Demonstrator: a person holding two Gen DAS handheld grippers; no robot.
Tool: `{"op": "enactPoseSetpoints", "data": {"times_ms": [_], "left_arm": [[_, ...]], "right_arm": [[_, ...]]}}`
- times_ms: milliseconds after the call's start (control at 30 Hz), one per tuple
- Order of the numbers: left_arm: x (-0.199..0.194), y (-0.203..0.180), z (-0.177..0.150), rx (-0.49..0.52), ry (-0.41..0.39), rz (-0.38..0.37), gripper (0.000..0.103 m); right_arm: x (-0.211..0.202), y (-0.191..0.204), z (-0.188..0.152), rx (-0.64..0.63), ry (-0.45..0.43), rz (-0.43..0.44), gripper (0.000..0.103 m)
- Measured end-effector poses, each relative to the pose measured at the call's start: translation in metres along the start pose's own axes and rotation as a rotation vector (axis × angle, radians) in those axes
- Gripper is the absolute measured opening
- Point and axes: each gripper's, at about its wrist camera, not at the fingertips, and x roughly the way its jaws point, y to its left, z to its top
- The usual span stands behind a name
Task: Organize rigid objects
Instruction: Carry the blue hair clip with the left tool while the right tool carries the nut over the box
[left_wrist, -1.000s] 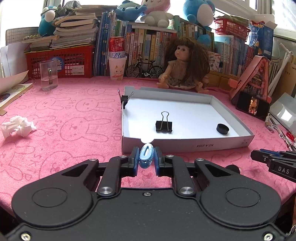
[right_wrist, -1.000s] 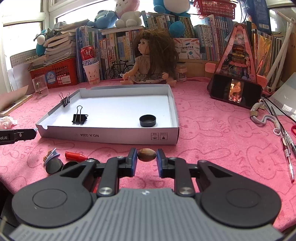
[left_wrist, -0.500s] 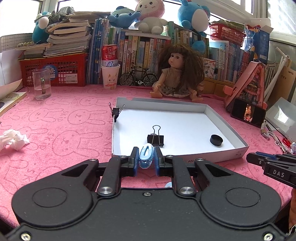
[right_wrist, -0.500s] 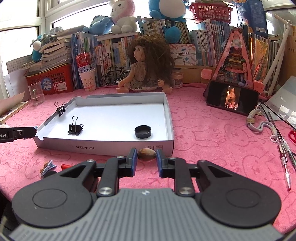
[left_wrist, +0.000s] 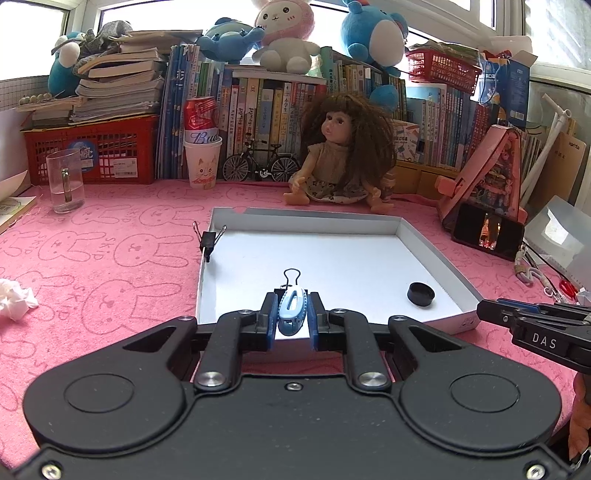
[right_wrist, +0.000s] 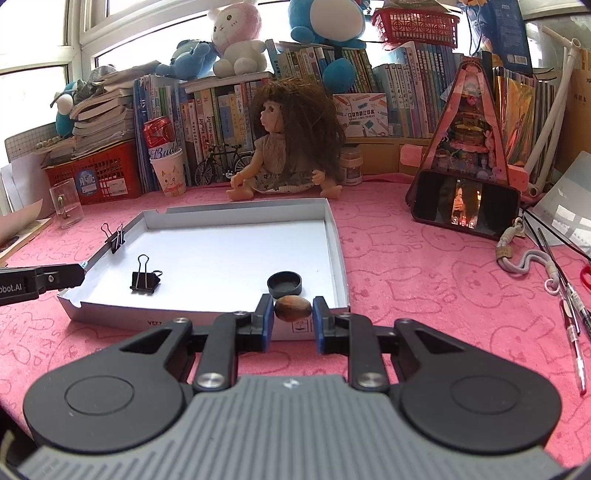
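Observation:
My left gripper is shut on a small light-blue clip, held over the near edge of a shallow white box tray. My right gripper is shut on a brown oval nut-like piece, just above the tray's near right corner. Inside the tray lie a black binder clip and a black round cap. The same binder clip is partly hidden behind the blue clip, and the cap sits to the right. Another binder clip grips the tray's left wall.
A doll sits behind the tray before a wall of books. A glass mug, paper cup and red crate stand at back left. A phone on a pink stand and pens lie right. Crumpled tissue lies left.
Both grippers have advanced toward the tray and risen slightly, so they now hang at its near edge. Each still holds its object; the items on the cloth below have dropped out of sight.

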Motion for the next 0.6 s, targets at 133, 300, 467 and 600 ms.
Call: {"op": "enactPoseSetpoints", "data": {"times_ms": [133, 300, 467, 600], "left_arm": [[0.004, -0.003, 0.003, 0.008, -0.005, -0.002, 0.016], [0.012, -0.004, 0.008, 0.017, -0.012, 0.012, 0.016], [0.021, -0.004, 0.013, 0.027, -0.014, 0.021, 0.016], [0.031, -0.004, 0.019, 0.028, -0.012, 0.026, 0.016]], "right_arm": [[0.002, 0.002, 0.003, -0.004, -0.004, 0.004, 0.027], [0.006, 0.002, 0.007, 0.002, -0.009, 0.008, 0.027], [0.012, 0.003, 0.012, 0.001, -0.008, 0.014, 0.027], [0.019, 0.005, 0.017, -0.009, -0.012, 0.016, 0.027]]}}
